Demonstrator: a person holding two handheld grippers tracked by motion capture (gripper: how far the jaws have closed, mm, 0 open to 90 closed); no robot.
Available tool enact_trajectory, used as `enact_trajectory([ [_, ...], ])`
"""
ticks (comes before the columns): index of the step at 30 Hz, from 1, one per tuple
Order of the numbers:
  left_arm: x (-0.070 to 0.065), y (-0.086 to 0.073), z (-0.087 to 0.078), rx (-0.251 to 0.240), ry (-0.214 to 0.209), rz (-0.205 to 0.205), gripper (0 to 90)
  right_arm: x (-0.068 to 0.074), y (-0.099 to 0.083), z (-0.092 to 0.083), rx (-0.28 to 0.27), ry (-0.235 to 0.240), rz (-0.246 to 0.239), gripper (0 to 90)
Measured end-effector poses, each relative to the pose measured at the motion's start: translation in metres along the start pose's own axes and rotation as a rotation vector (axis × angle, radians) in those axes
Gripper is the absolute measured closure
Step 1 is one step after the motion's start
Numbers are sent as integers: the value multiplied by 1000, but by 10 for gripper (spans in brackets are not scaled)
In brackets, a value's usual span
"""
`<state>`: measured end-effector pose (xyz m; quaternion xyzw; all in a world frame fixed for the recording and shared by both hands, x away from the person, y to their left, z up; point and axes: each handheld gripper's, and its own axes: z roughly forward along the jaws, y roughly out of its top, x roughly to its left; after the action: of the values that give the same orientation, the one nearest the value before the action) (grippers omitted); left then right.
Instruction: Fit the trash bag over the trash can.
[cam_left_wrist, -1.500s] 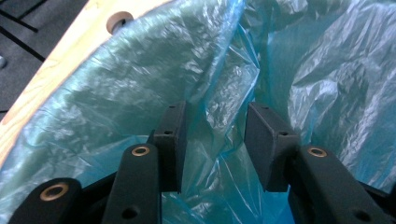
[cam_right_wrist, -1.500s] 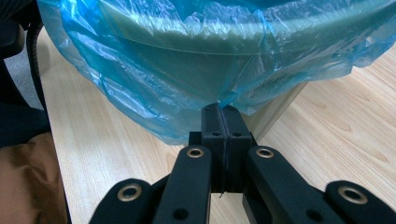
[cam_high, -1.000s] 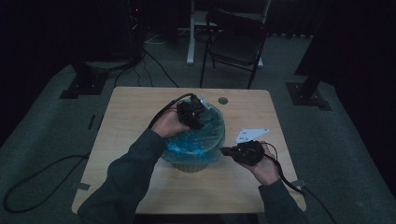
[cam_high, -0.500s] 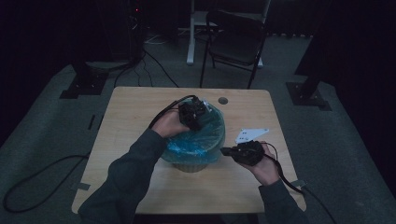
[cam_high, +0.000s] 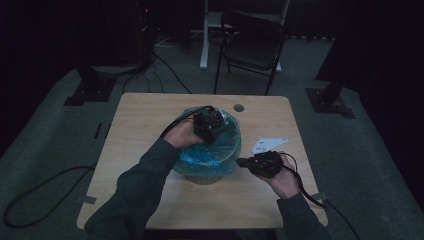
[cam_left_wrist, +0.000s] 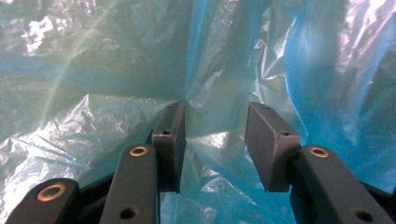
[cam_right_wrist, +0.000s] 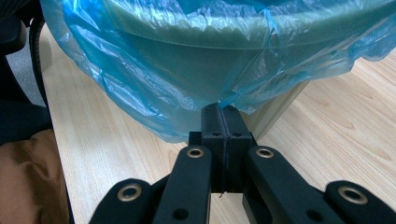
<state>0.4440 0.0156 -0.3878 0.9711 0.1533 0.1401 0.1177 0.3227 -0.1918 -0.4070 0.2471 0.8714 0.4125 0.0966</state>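
Dark grey long sleeves (cam_high: 145, 185) cover both forearms down to the wrists. The left tongs (cam_left_wrist: 215, 135) are all black: two flat rectangular pads, each with a small screw hole near its top edge, carried on rounded link arms. Brass-ringed pivots (cam_left_wrist: 138, 150) sit in those links, with plain dark holes just below them. The right tongs (cam_right_wrist: 223, 114) are built alike, black pads with two small screw holes side by side, and four brass-ringed pivots (cam_right_wrist: 195, 152) spread across the links beneath. From above, each tool has a chunky black body, and a black cable (cam_high: 305, 187) trails off behind the right tongs past the wrist.
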Motion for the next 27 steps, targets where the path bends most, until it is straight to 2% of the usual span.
enact_trajectory([
  [7,-3,1,6,62,17,29,572,0,0,0,-1,0,0,900],
  [14,-5,1,8,76,16,46,573,0,0,-1,0,1,2,900],
  [27,-10,2,14,132,16,82,573,0,-1,0,1,0,1,900],
])
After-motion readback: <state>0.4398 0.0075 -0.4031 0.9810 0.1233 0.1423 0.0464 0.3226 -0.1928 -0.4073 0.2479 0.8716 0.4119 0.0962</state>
